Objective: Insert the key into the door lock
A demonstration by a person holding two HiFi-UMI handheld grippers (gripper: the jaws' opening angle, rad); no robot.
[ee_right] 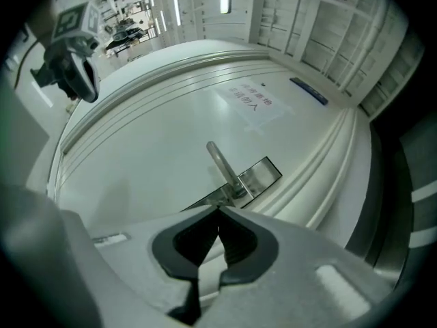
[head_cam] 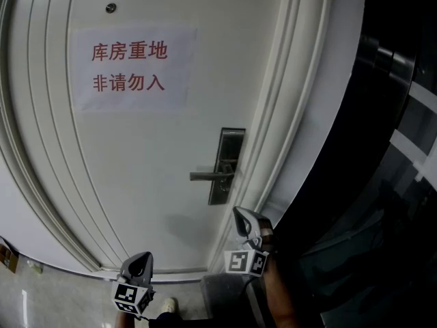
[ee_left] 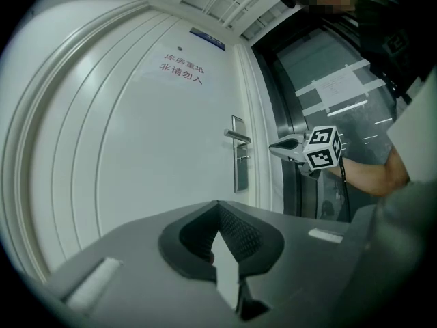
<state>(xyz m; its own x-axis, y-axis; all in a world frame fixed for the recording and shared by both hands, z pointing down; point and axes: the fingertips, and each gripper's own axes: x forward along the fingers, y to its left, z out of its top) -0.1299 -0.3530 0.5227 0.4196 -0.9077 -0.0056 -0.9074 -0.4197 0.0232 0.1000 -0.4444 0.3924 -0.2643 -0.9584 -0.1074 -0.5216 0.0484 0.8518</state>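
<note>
Door-lock plate (head_cam: 225, 166), a tall narrow rectangle of brushed steel, sits right of centre in the head view on the white panelled door (head_cam: 143, 176). Its long axis runs up and down, and its straight steel lever handle (head_cam: 207, 175) sticks out to the left.

The right gripper (head_cam: 237, 212) is the nearer one. It lies just below the plate and slightly to its right, pointing up the frame at it. In the right gripper view the plate is straight ahead, just above the jaw tips, and appears slanted because that gripper is rolled. The right jaws are pressed together at the tips with nothing visible between them.

The left gripper (head_cam: 145, 256) sits at the lower left, well apart from the lock, its jaws likewise closed tip to tip.

No view shows the key, and the keyhole is too small to make out. My judgement is that any approach belongs to the right gripper, which would need its roll undone to square with the upright plate.
</note>
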